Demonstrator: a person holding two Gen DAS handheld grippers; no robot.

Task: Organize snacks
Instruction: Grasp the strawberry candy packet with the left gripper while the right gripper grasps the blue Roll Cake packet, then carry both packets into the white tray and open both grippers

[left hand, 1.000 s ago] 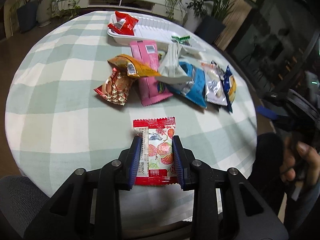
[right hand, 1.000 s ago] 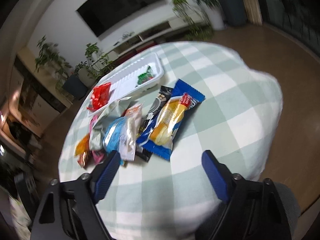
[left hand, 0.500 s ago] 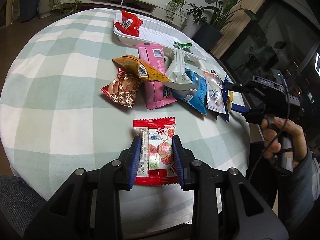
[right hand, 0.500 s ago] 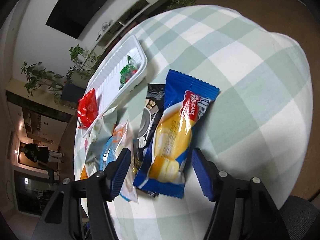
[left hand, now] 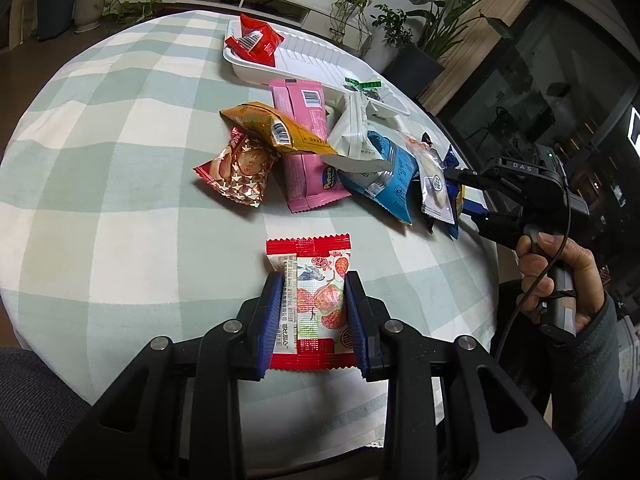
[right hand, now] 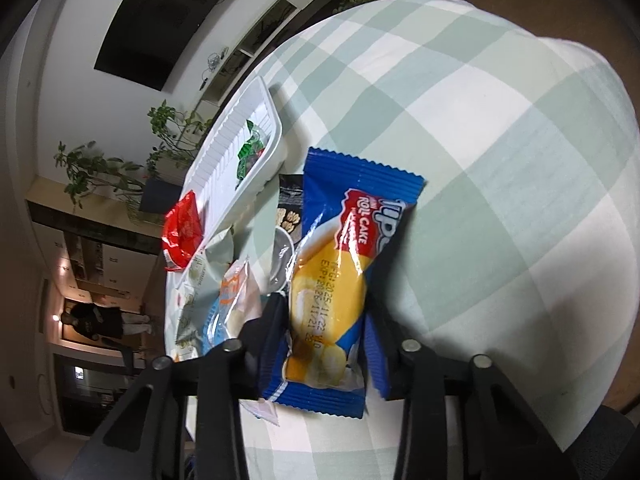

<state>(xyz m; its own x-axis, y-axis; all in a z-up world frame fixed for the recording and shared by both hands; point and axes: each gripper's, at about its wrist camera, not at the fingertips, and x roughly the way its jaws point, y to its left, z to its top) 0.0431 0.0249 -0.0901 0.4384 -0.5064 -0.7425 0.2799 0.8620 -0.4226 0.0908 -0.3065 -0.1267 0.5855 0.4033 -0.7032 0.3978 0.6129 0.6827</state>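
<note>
My left gripper [left hand: 313,312] is shut on a red-and-white strawberry snack packet [left hand: 312,300] that lies flat on the checked tablecloth. My right gripper [right hand: 322,344] has closed on a blue roll cake packet [right hand: 340,272], its blue pads against both sides of the packet. It also shows in the left wrist view [left hand: 460,196], at the right end of the snack pile. A white tray [left hand: 312,56] at the far side holds a red packet [left hand: 252,40] and a green-wrapped sweet [left hand: 364,85].
A pile of snacks lies between me and the tray: a brown star-patterned packet [left hand: 236,172], an orange one [left hand: 272,128], a pink one [left hand: 308,140], a white one [left hand: 356,136], a light blue one [left hand: 394,176]. The round table's edge [left hand: 492,260] is near on the right.
My right gripper moved in over the roll cake packet and closed its jaws onto it. My left gripper stayed shut on the strawberry packet.
</note>
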